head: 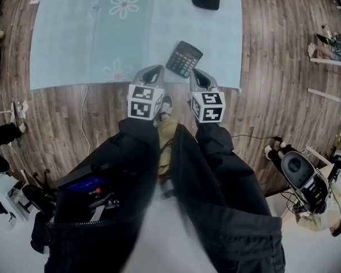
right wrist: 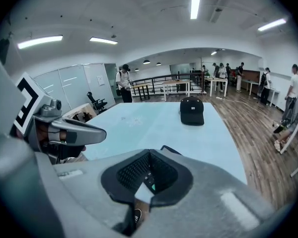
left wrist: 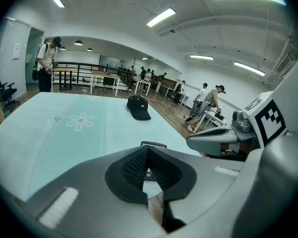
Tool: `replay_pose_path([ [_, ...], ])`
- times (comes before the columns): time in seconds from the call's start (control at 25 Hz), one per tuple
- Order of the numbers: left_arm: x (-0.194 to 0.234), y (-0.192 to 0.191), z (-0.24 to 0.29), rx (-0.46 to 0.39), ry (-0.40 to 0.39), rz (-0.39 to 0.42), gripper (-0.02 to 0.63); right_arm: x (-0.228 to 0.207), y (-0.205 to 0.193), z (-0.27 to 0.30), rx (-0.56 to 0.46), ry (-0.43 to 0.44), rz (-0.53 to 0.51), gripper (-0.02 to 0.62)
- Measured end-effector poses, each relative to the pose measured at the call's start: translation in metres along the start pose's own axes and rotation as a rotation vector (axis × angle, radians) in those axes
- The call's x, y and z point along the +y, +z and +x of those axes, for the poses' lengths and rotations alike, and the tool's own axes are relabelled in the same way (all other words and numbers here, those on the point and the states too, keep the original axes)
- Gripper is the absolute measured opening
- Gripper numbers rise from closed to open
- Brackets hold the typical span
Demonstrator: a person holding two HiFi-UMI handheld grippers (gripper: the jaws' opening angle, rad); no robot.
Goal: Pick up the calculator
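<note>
Calculator (head: 184, 58) mostly hidden behind the jaws in the 2 gripper views; left gripper (head: 154, 70) and right gripper (head: 198, 74) just beside its near corner; fingers together, nothing held.

Held tools: left gripper (head: 152, 73) and right gripper (head: 199, 77), grey moulded shells lined with black ribbed pads (left wrist: 131, 167). Behind each gripper: white cube (head: 145, 102) bearing black square markers. Behind the cubes: black, loose, creased sleeves (head: 230, 169). Between the grippers: seemingly tan trousers (head: 166, 134), dark shoe (head: 166, 104).
</note>
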State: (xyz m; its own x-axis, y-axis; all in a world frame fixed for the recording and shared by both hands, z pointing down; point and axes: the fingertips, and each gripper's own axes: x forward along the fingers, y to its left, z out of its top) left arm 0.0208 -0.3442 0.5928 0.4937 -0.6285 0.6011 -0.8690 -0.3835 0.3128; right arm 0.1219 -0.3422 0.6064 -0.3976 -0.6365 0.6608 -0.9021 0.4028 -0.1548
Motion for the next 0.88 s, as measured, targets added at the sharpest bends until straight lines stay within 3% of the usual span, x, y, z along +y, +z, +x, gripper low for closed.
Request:
replay_pose_path([
  [0.28,-0.007,0.001,0.006,0.029,-0.011,0.006,0.002,-0.017,-0.008,0.009,0.018,-0.005,0.014,0.0],
  [0.48,0.007,0.0,0.035,0.06,-0.005,0.014,0.002,-0.049,-0.016,0.042,0.047,-0.054,0.002,0.0],
  [0.88,0.02,-0.009,0.057,0.117,0.007,0.024,0.002,-0.077,-0.036,0.083,0.097,-0.072,-0.005,0.005],
])
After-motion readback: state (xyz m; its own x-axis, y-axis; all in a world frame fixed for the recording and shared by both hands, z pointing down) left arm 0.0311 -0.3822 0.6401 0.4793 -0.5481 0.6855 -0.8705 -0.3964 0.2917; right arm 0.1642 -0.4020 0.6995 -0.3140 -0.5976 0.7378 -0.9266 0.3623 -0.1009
